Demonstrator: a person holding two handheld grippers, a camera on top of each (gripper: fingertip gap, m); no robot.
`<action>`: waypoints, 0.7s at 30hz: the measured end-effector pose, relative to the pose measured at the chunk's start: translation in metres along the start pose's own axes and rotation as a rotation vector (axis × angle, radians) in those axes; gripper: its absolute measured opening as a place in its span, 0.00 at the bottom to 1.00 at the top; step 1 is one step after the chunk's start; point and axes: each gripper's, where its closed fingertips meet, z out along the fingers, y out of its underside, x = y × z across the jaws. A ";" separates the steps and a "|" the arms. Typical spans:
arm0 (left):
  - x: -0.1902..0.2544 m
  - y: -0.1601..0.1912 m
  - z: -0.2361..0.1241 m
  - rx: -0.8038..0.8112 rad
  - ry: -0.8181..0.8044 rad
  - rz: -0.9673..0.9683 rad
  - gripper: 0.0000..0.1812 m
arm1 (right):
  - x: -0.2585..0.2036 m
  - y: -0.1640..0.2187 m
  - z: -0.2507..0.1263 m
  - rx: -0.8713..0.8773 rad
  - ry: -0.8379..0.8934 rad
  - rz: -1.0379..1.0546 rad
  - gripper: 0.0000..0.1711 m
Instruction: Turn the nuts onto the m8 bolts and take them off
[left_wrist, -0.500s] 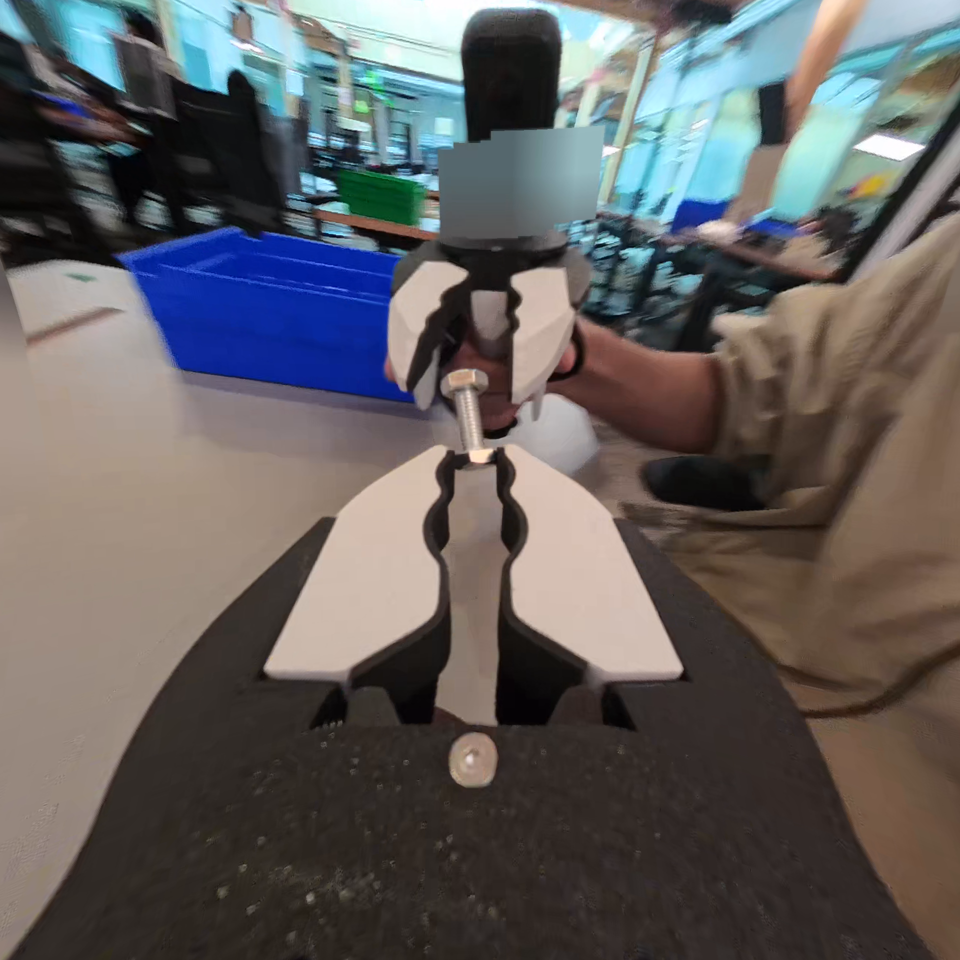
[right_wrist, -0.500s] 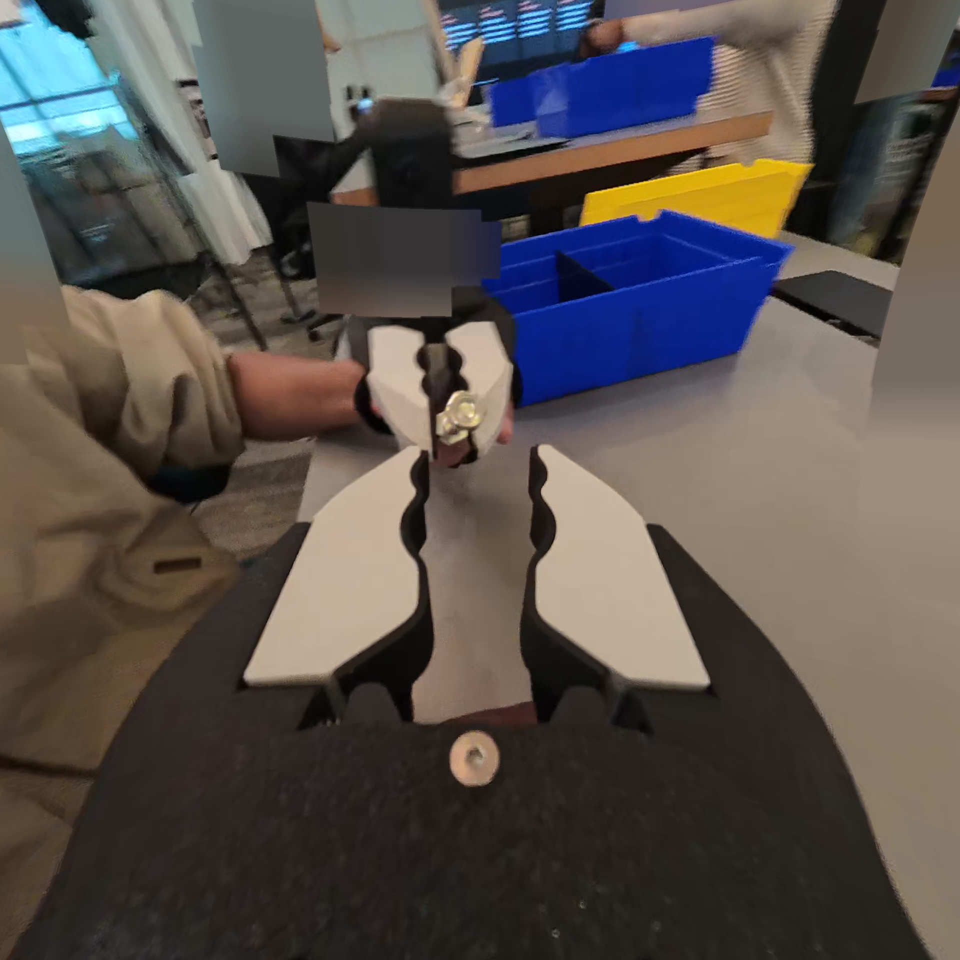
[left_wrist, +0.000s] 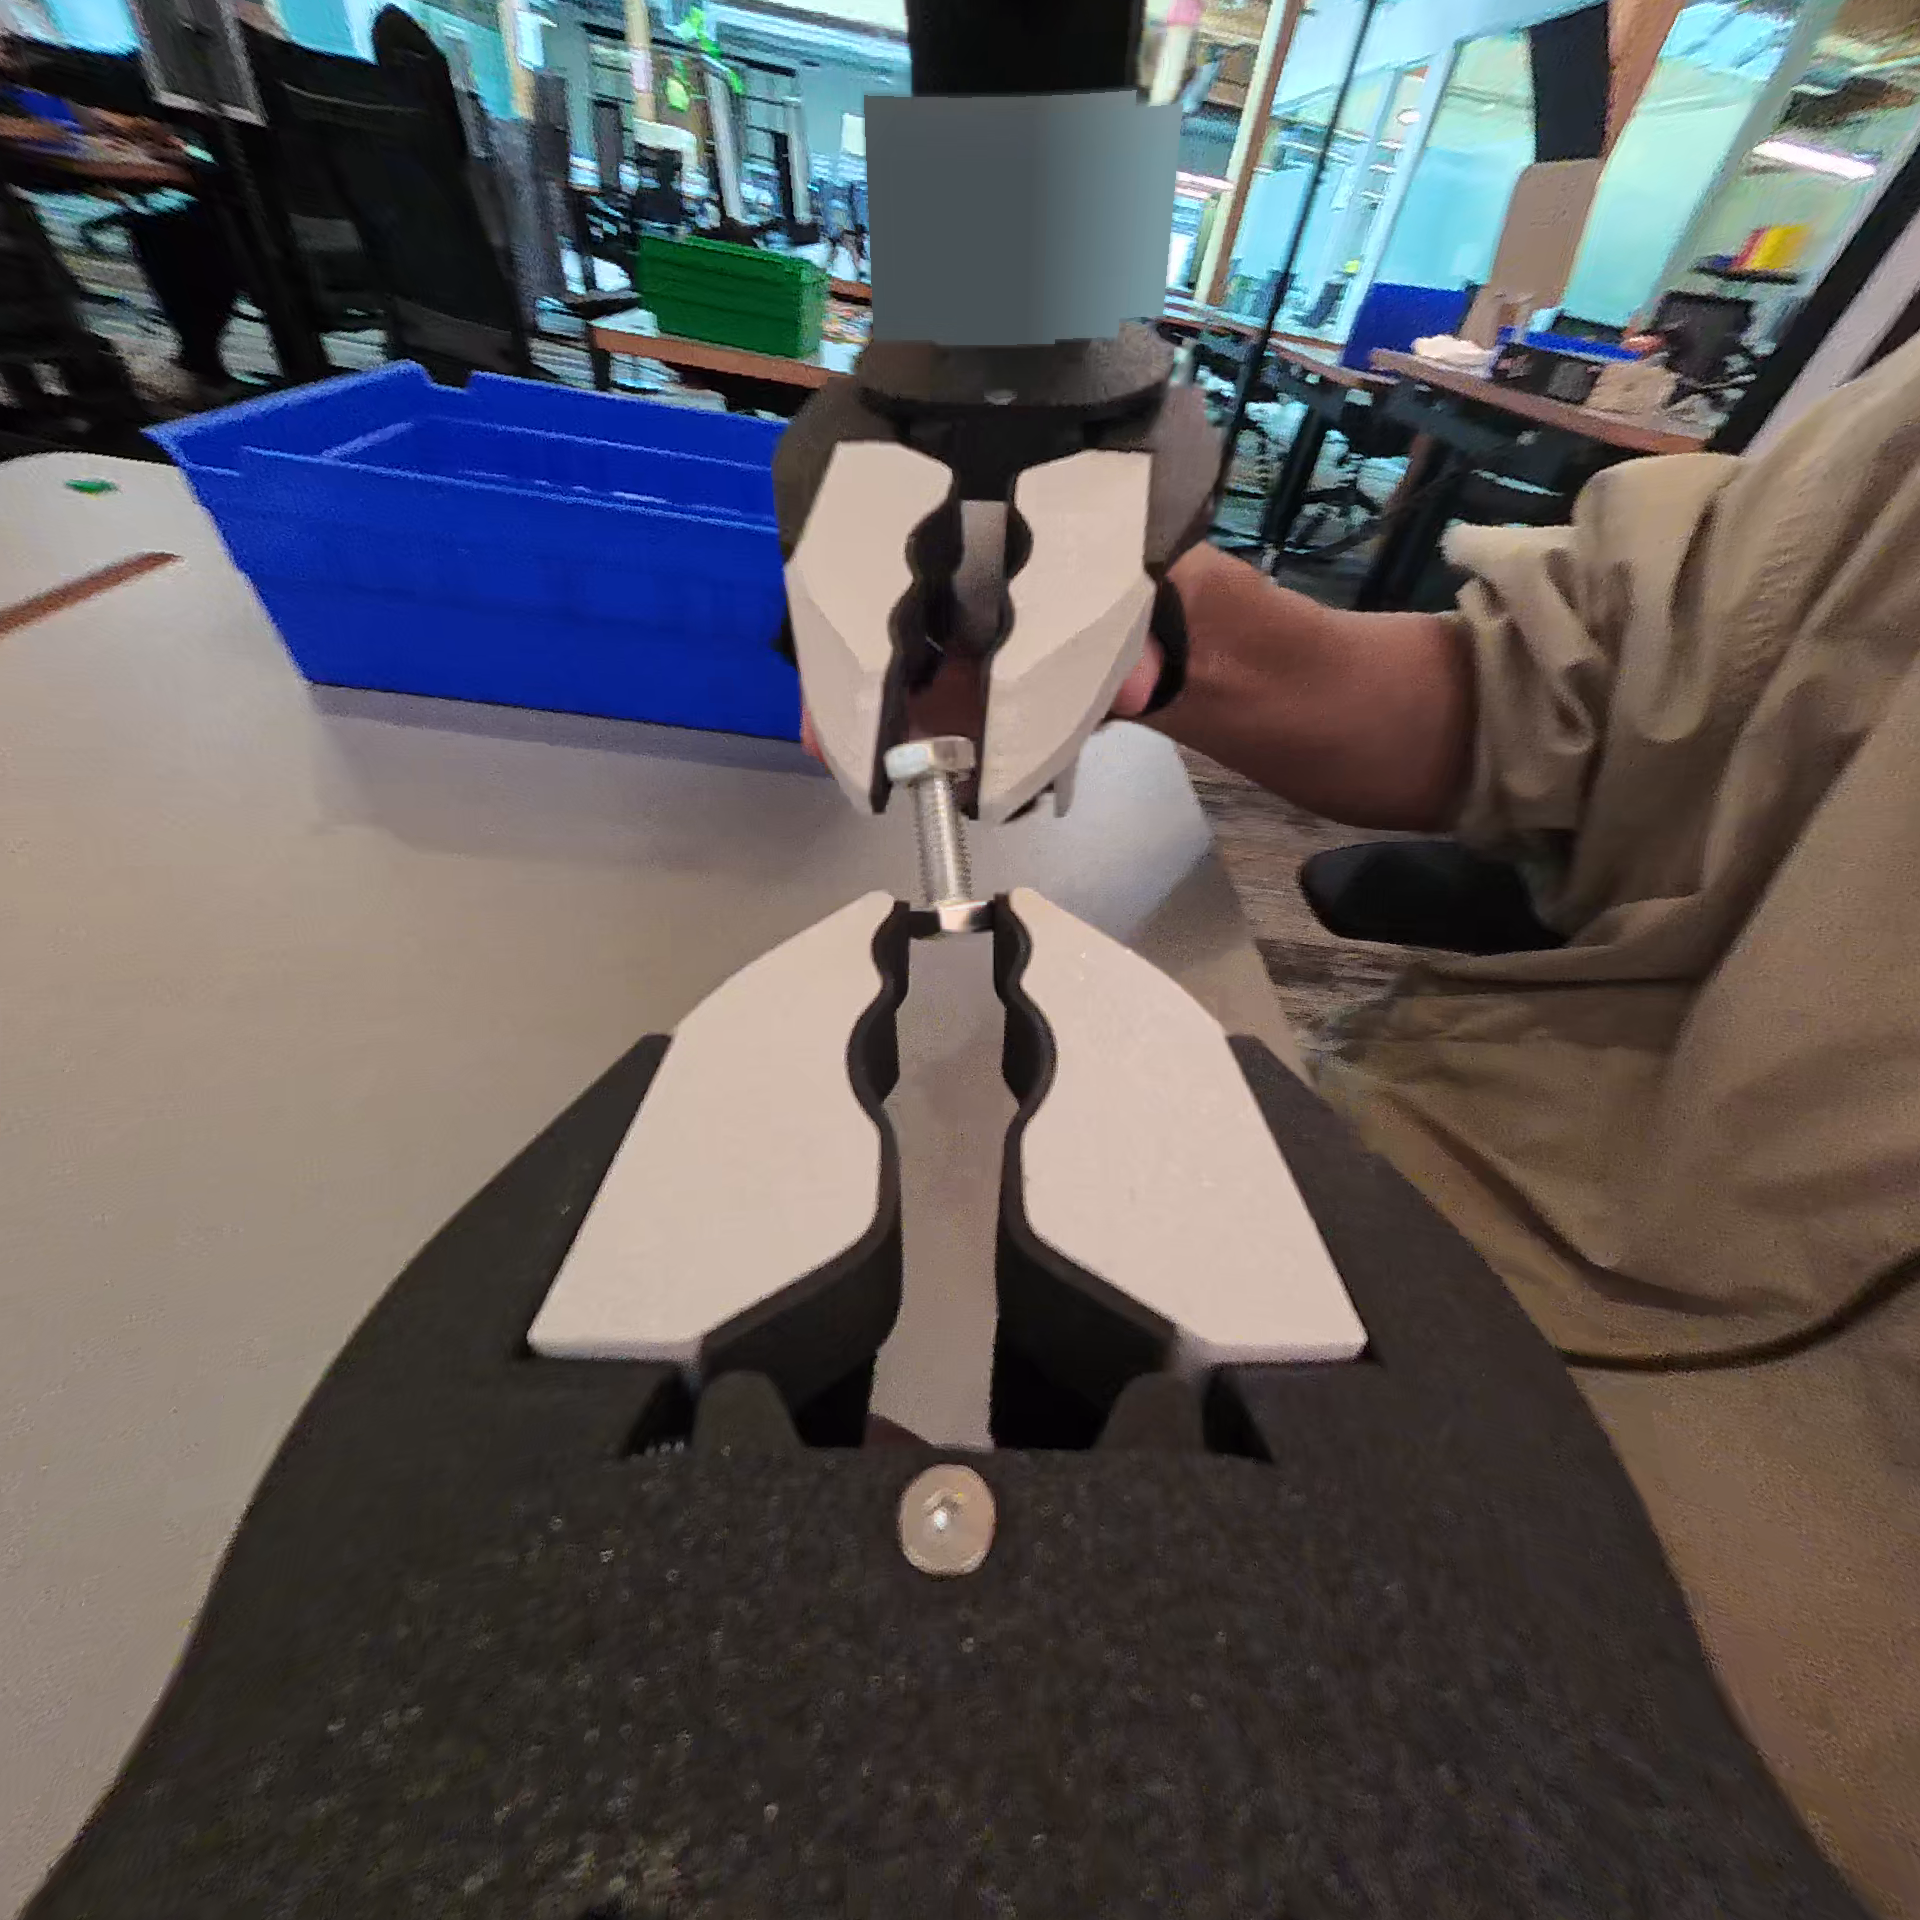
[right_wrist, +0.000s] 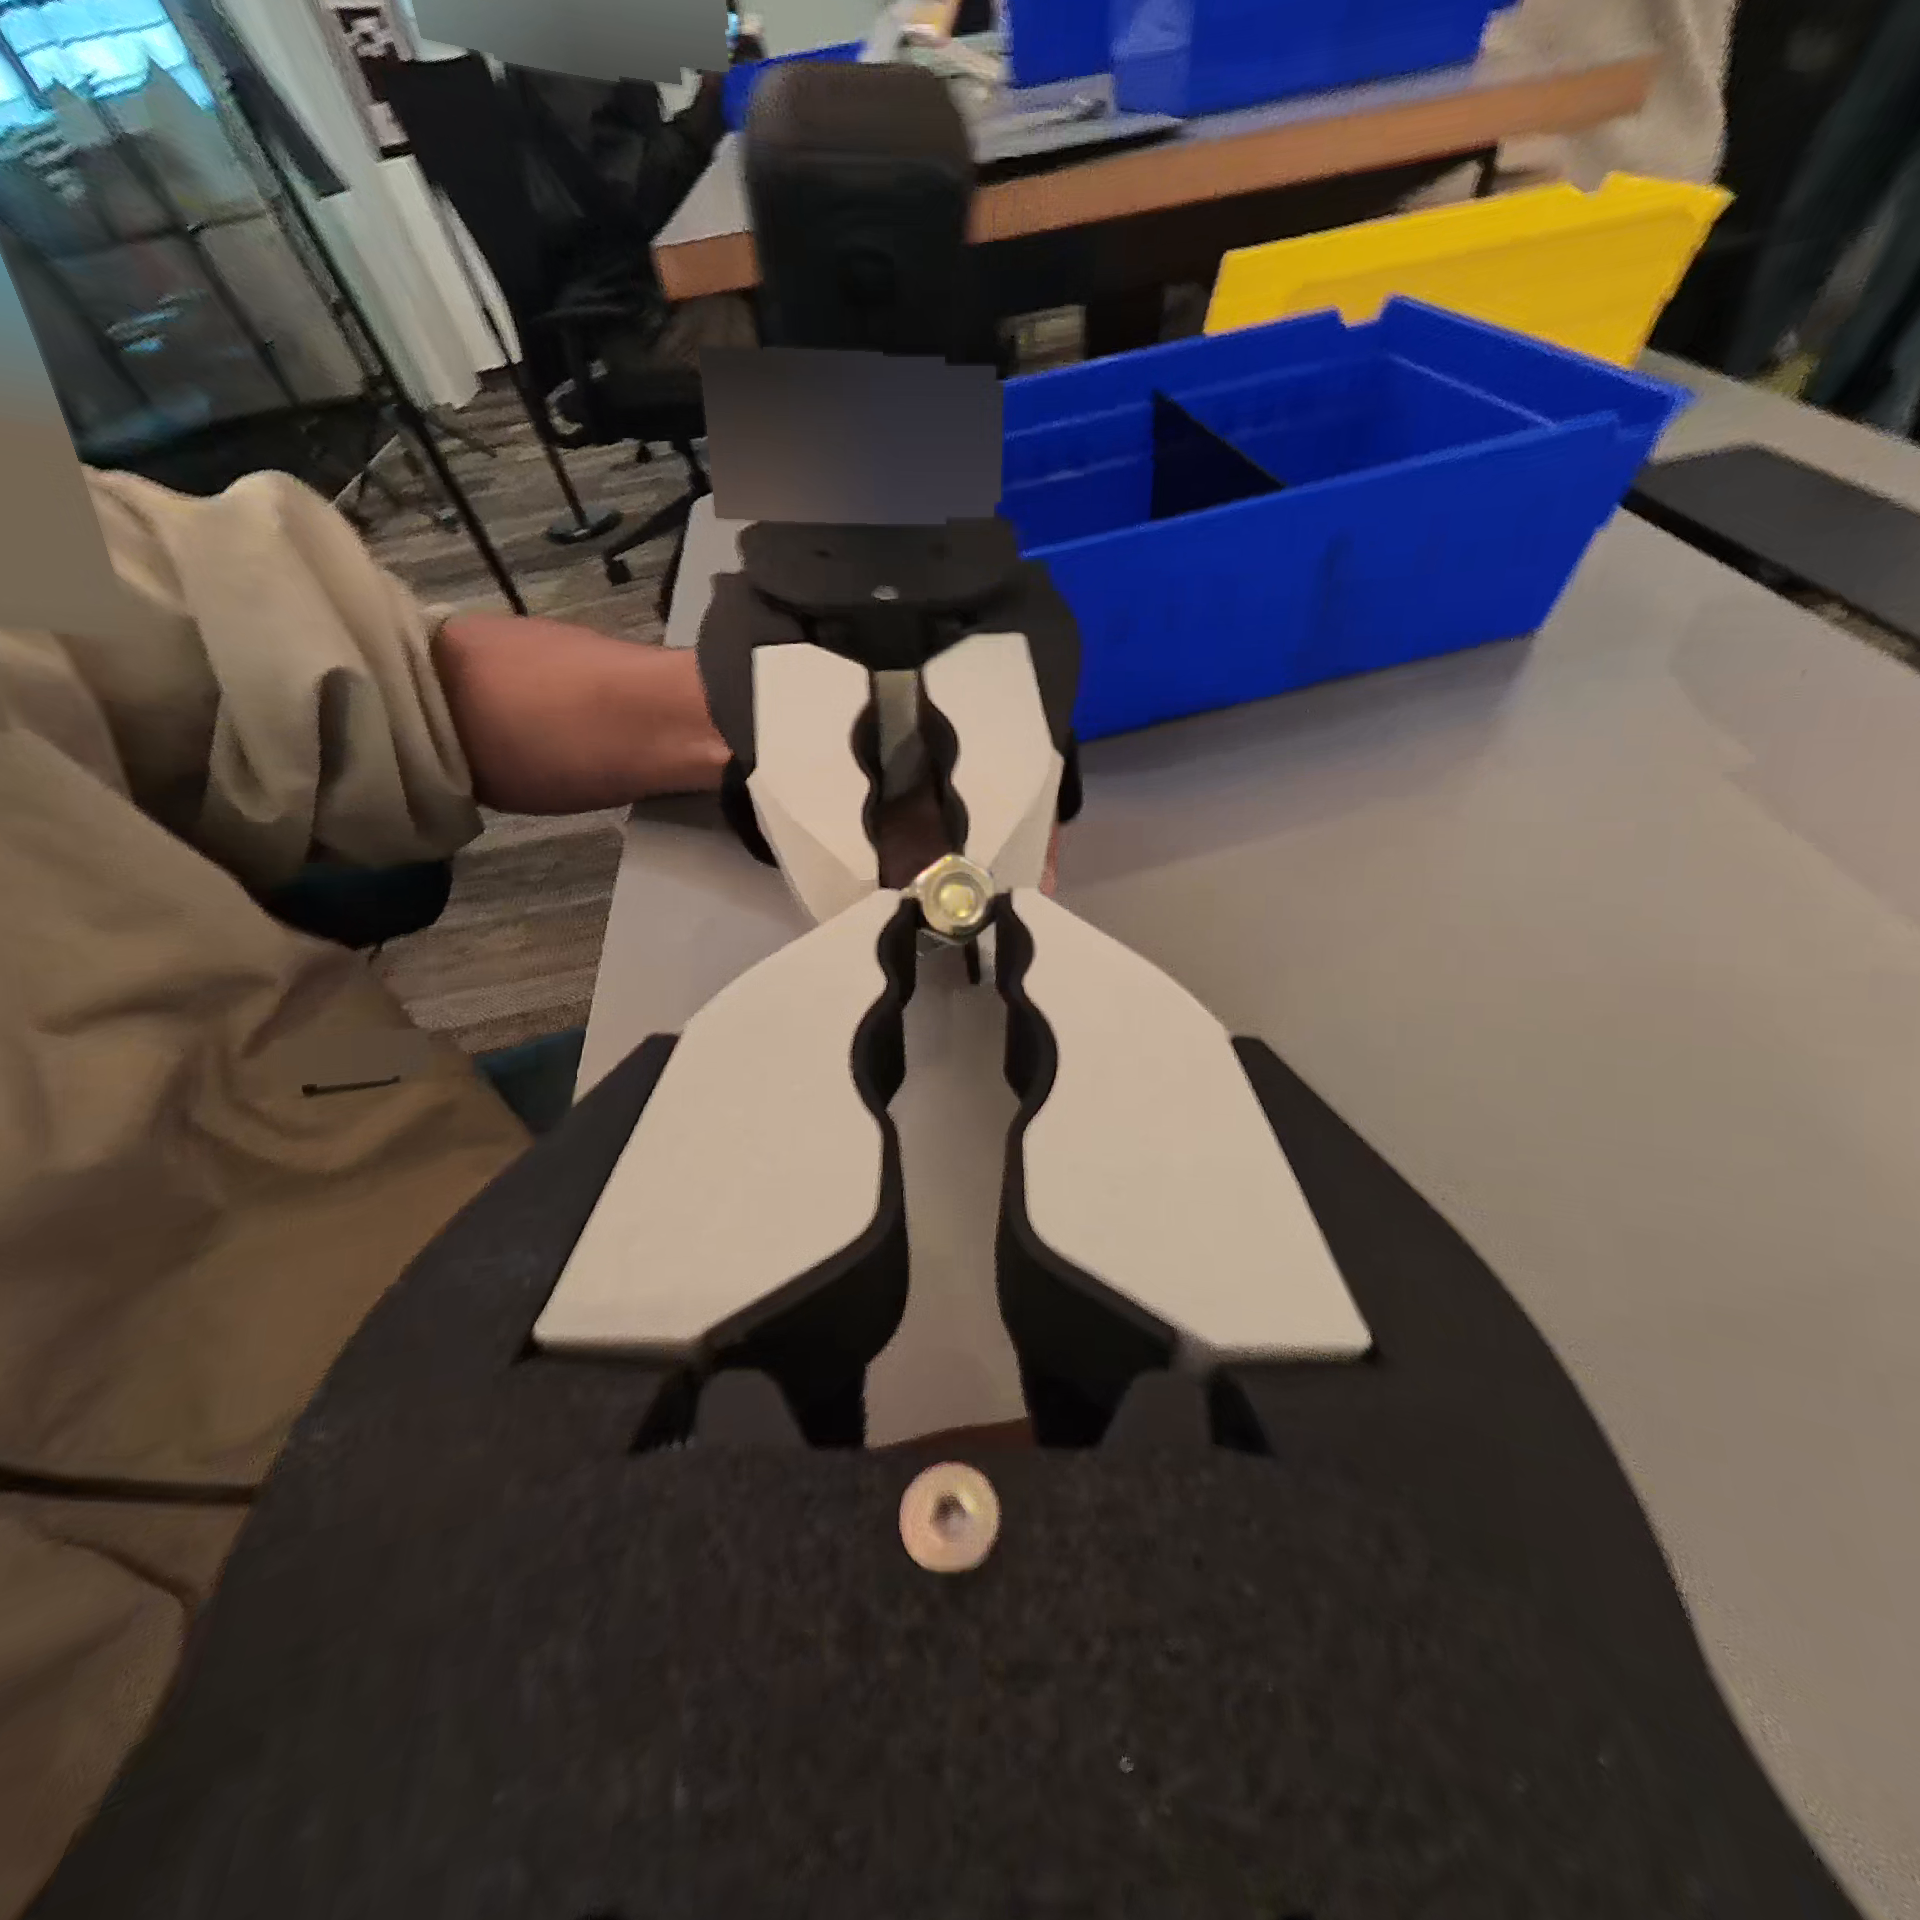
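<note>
Bolt (left_wrist: 938, 831) midair between both grippers, near blue bin (left_wrist: 499, 582): nut (left_wrist: 958, 918) pinched by left gripper (left_wrist: 951, 914), head (right_wrist: 954, 900) clamped by right gripper (right_wrist: 951, 920). Rigid, light, slick steel; best gripped across hex flats.

Grey table (right_wrist: 1455, 935) bears a blue bin (right_wrist: 1330, 582), perhaps a dark mat (right_wrist: 1787, 520).
</note>
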 end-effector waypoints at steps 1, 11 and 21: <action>-0.004 -0.001 0.000 0.002 -0.030 0.011 0.08 | 0.003 0.000 0.000 -0.004 0.021 0.056 0.08; -0.021 -0.005 -0.004 0.026 -0.168 0.045 0.08 | 0.017 -0.003 -0.004 0.041 0.124 0.194 0.17; -0.009 -0.005 -0.002 0.023 -0.096 0.040 0.08 | 0.000 -0.015 -0.006 0.155 -0.014 0.175 0.26</action>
